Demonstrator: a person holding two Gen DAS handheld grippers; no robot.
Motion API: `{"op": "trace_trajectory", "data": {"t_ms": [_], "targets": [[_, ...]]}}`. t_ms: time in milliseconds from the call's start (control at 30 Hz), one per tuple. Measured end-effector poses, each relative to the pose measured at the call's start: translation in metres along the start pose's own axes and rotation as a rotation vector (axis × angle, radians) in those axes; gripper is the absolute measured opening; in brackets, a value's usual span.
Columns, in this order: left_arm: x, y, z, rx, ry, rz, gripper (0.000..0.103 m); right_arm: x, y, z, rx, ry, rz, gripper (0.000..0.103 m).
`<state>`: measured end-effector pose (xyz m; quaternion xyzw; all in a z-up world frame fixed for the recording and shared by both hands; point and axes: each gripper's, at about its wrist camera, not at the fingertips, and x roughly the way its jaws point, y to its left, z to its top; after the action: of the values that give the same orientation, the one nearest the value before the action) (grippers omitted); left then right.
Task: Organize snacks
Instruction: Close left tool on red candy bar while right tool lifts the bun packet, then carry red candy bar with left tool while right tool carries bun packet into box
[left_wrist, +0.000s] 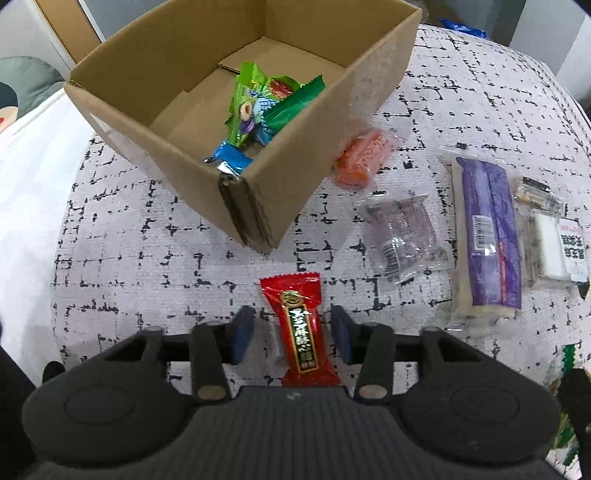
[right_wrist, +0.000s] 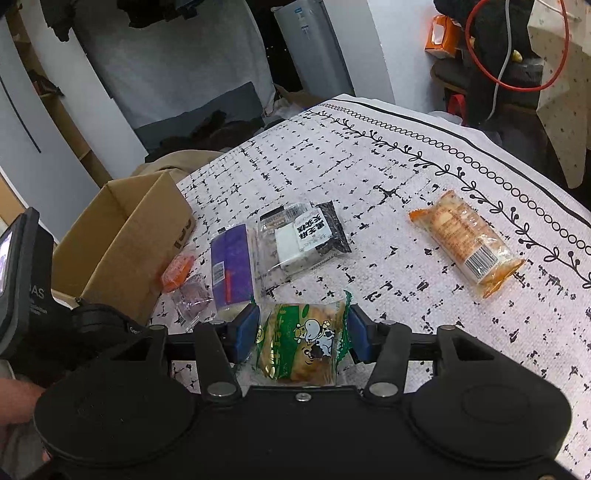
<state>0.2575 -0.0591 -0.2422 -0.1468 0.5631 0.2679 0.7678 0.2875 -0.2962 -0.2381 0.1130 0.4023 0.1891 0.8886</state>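
My left gripper (left_wrist: 292, 334) is open, its blue pads either side of a red snack packet (left_wrist: 301, 328) that lies on the patterned cloth, with gaps on both sides. Ahead stands an open cardboard box (left_wrist: 258, 184) holding several green and blue packets (left_wrist: 266, 103). My right gripper (right_wrist: 303, 332) is open around a green-edged cow-print snack packet (right_wrist: 304, 341) lying on the cloth; the pads are close to its edges. The box (right_wrist: 122, 243) shows at the left in the right wrist view.
On the cloth lie an orange snack (left_wrist: 360, 158), a clear wrapped purple snack (left_wrist: 404, 236), a long purple packet (left_wrist: 487, 236), a white-and-black packet (left_wrist: 557, 247) and an orange-wrapped cake (right_wrist: 467, 242). The table edge (right_wrist: 480, 147) runs along the far right.
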Motion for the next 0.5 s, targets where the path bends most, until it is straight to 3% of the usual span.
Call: {"op": "trace_trajectory", "data": {"t_ms": [33, 500], "targets": [[-0.001, -0.001, 0.0, 0.002, 0.001, -0.003, 0.02, -0.001, 0.001, 0.0, -0.004, 0.0, 0.003, 0.051], [-0.041, 0.0, -0.002, 0.04, -0.056, -0.094, 0.019, -0.024, 0.023, 0.012, -0.028, -0.054, 0.017, 0.051]]}}
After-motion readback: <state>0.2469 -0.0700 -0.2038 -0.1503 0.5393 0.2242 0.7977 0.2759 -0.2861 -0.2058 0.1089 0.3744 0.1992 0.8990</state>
